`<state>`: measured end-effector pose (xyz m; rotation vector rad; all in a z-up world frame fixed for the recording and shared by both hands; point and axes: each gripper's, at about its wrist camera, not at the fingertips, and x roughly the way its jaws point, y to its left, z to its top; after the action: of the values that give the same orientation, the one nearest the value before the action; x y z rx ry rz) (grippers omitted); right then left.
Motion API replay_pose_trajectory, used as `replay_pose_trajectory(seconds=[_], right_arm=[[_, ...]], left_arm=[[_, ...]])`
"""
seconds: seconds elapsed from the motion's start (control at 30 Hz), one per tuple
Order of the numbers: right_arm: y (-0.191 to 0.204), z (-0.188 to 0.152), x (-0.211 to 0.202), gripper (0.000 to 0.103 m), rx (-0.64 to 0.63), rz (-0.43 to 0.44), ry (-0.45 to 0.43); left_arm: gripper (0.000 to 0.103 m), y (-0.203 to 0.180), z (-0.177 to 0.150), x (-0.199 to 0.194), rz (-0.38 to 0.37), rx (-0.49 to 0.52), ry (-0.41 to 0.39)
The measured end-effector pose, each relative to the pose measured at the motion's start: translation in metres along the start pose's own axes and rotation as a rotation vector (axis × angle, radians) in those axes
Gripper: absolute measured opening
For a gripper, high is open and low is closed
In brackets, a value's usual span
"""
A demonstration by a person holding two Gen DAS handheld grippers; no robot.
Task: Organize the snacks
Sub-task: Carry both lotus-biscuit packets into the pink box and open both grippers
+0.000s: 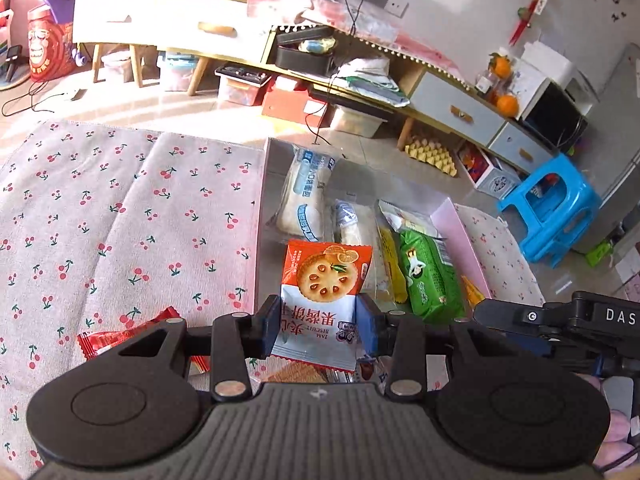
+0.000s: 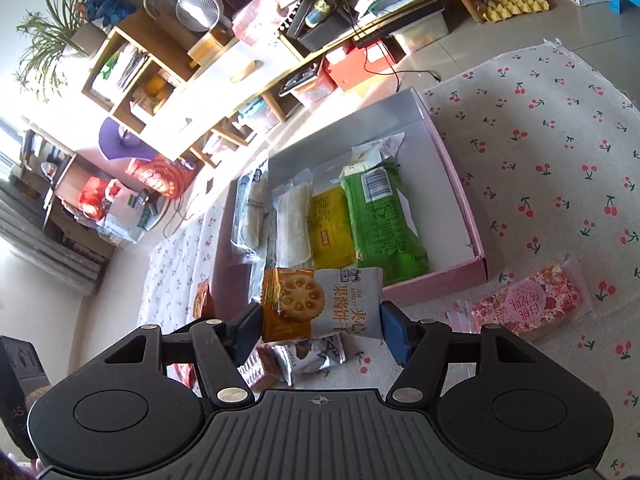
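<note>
My left gripper [image 1: 318, 326] is shut on an orange-and-white jam biscuit packet [image 1: 322, 300], held above the near end of the pink box [image 1: 466, 232]. My right gripper [image 2: 320, 326] is shut on a second jam biscuit packet [image 2: 320, 304], held sideways just in front of the box's near wall [image 2: 440, 284]. Inside the box lie white bread packs [image 1: 308, 196], a yellow pack [image 2: 330, 228] and a green pack [image 2: 380, 220], side by side. The right gripper's body shows at the right edge of the left wrist view [image 1: 560, 320].
Loose snacks lie on the cherry-print cloth [image 1: 120, 220]: a red pack [image 1: 120, 338], a pink candy pack [image 2: 528, 304] and a silver pack [image 2: 316, 354] under my right gripper. A low cabinet [image 1: 440, 92] and a blue stool [image 1: 552, 208] stand beyond.
</note>
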<state>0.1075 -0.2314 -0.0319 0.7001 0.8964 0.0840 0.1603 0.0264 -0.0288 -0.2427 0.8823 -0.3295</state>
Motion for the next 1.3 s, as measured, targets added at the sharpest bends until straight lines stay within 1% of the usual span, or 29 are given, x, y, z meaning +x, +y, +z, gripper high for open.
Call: replay_pose_trajectory(seconds=[0.13,0.27,0.37,0.43,0.57,0.63,0.67,0.7,0.8,1.07,1.1,1.17,1.3], right_arm=[[0.002,0.007,0.014,0.064,0.069,0.052,-0.028],[0.002,0.010,0.029,0.064,0.104,0.068,-0.029],[-0.002,0.010,0.037,0.064,0.132,0.075,-0.026],[-0.005,0.010,0.041,0.064,0.148,0.078,-0.025],[-0.009,0.008,0.045,0.066,0.163,0.078,-0.024],[-0.009,0.009,0.045,0.072,0.162,0.068,-0.021],[-0.008,0.009,0.045,0.077,0.162,0.063,-0.018],[-0.007,0.009,0.044,0.079,0.161,0.064,-0.017],[-0.005,0.009,0.041,0.081,0.145,0.072,-0.022],[-0.002,0.007,0.031,0.081,0.090,0.044,-0.006],[-0.002,0.006,0.028,0.081,0.078,0.038,-0.004],[-0.001,0.006,0.024,0.081,0.048,0.027,0.001],[0.004,0.002,0.011,0.083,-0.045,-0.018,-0.008]], left_arm=[[0.037,-0.001,0.003,0.009,0.033,-0.049,-0.037],[0.037,-0.007,0.003,0.015,0.062,-0.035,-0.070],[0.037,-0.008,0.004,0.018,0.062,-0.035,-0.097],[0.037,-0.007,0.005,0.017,0.052,-0.036,-0.107],[0.038,-0.004,0.004,0.020,0.058,-0.018,-0.118],[0.041,-0.004,0.003,0.020,0.065,-0.013,-0.122],[0.041,-0.004,0.003,0.020,0.070,-0.010,-0.129],[0.044,-0.004,0.003,0.019,0.069,-0.004,-0.129],[0.047,-0.007,0.002,0.017,0.071,0.020,-0.131],[0.055,-0.013,0.000,0.009,0.076,0.085,-0.103],[0.057,-0.014,-0.001,0.007,0.077,0.092,-0.097],[0.059,-0.014,-0.002,0.004,0.075,0.104,-0.081],[0.065,-0.010,-0.005,-0.003,0.073,0.132,-0.051]])
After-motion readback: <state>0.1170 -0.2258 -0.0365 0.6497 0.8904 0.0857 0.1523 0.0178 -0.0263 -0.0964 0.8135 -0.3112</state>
